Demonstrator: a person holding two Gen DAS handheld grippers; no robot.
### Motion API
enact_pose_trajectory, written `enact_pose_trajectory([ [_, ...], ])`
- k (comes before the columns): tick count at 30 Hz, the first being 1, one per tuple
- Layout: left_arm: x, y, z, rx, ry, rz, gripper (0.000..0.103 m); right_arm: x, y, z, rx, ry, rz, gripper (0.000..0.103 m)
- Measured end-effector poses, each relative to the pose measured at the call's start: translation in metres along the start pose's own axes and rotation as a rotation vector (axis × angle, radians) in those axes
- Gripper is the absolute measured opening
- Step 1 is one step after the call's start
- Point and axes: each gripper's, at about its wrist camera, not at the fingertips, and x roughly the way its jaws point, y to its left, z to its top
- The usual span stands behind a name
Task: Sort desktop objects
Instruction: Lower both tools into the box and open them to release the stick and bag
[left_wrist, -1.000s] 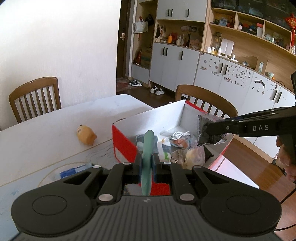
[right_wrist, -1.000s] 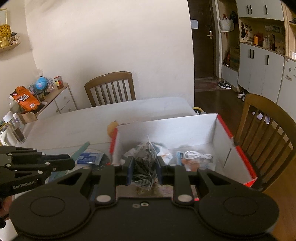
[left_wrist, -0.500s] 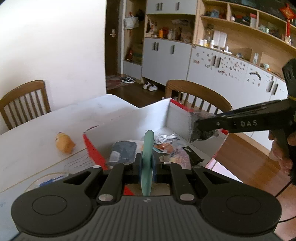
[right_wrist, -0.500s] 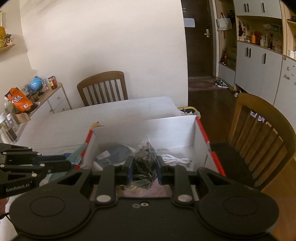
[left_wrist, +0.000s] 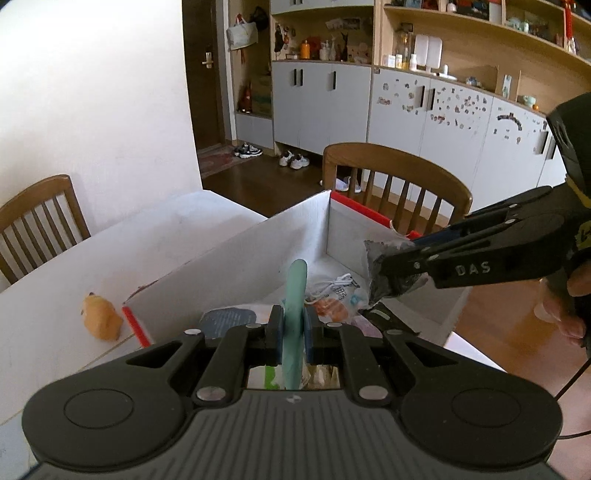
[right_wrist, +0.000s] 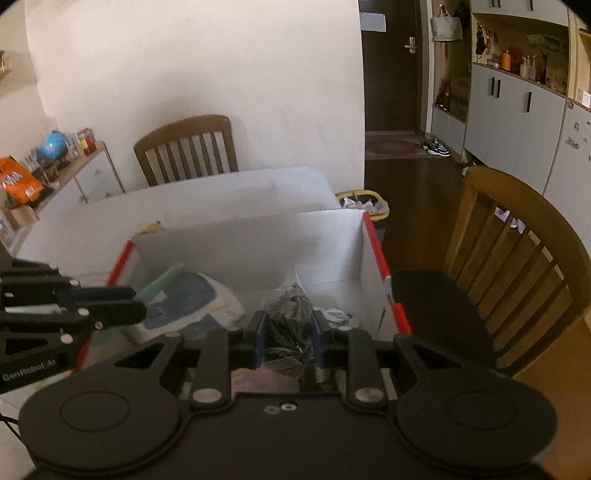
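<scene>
Left tool (left_wrist: 293, 334) clamping a flat pale-green strip (left_wrist: 295, 295) edge-on between narrow jaws, strip projecting forward past the pads and angling up over the near-left part of the box (left_wrist: 236, 254). Right tool (right_wrist: 288, 338) pinching a dark crinkled packet (right_wrist: 290, 314), packet bulging up between the pads and hanging above the box interior toward its right wall. Both tools pointing down into the box from its near side, left one beside the left wall. Box sitting at the right edge of the tabletop (left_wrist: 140, 236), red rim showing, already holding a white cable (left_wrist: 338, 282), a dark blue-grey pouch (right_wrist: 188, 295) and assorted wrappers. Orange plush toy (left_wrist: 99, 317) lying on the tabletop just left of the box, well apart from both tools.
</scene>
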Motion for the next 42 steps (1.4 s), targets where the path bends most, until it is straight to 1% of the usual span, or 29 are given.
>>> enact_pose_trajectory([
  [3,0.014,-0.002,0.002,0.013,0.018,0.005,0.010,0.014,-0.004,0.002,-0.023,0.020,-0.014,0.025],
  [14,0.059,0.000,0.010,-0.012,0.120,-0.006,0.010,0.056,-0.006,0.008,-0.066,0.088,-0.015,0.025],
  [20,0.076,0.003,0.011,-0.033,0.178,-0.012,0.010,0.072,-0.012,0.010,-0.047,0.126,-0.013,0.025],
  [26,0.085,0.004,0.012,-0.028,0.219,-0.025,0.010,0.080,-0.013,0.010,-0.054,0.156,-0.017,0.025],
  [37,0.105,0.003,0.016,-0.058,0.295,-0.052,0.010,0.087,-0.016,0.010,-0.055,0.184,-0.009,0.025],
  [42,0.113,0.003,0.016,-0.056,0.321,-0.064,0.010,0.087,-0.018,0.008,-0.053,0.192,-0.007,0.025],
])
